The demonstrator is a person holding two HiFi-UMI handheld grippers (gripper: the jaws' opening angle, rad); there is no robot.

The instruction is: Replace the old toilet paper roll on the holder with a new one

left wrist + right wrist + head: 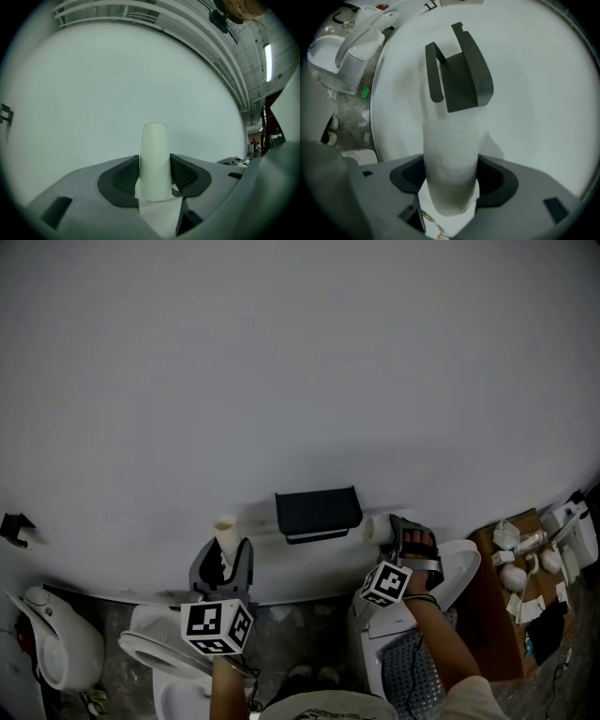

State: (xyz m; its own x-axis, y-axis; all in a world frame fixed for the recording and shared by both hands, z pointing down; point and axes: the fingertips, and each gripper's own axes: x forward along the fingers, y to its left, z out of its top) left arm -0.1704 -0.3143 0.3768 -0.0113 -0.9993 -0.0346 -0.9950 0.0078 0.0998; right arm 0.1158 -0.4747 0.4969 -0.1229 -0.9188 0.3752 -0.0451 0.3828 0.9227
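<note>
The black wall holder (318, 512) hangs bare on the white wall, between my two grippers. My left gripper (225, 566) is shut on the old roll (225, 532), a thin pale cardboard tube that stands upright between its pads, left of the holder. In the left gripper view the tube (154, 159) rises from the jaws of that gripper (154, 174) against the plain wall. My right gripper (398, 538) is shut on the new, thicker white paper roll (377, 528) just right of the holder. In the right gripper view this roll (451, 168) fills the jaws of the gripper (452, 182), with the holder (461, 79) close ahead.
White toilets stand along the wall: one at far left (56, 643), a seat under my left arm (150, 652), another under my right arm (450, 577). A brown box (487, 596) with small white items sits at the right. A small black bracket (14, 526) is on the wall at left.
</note>
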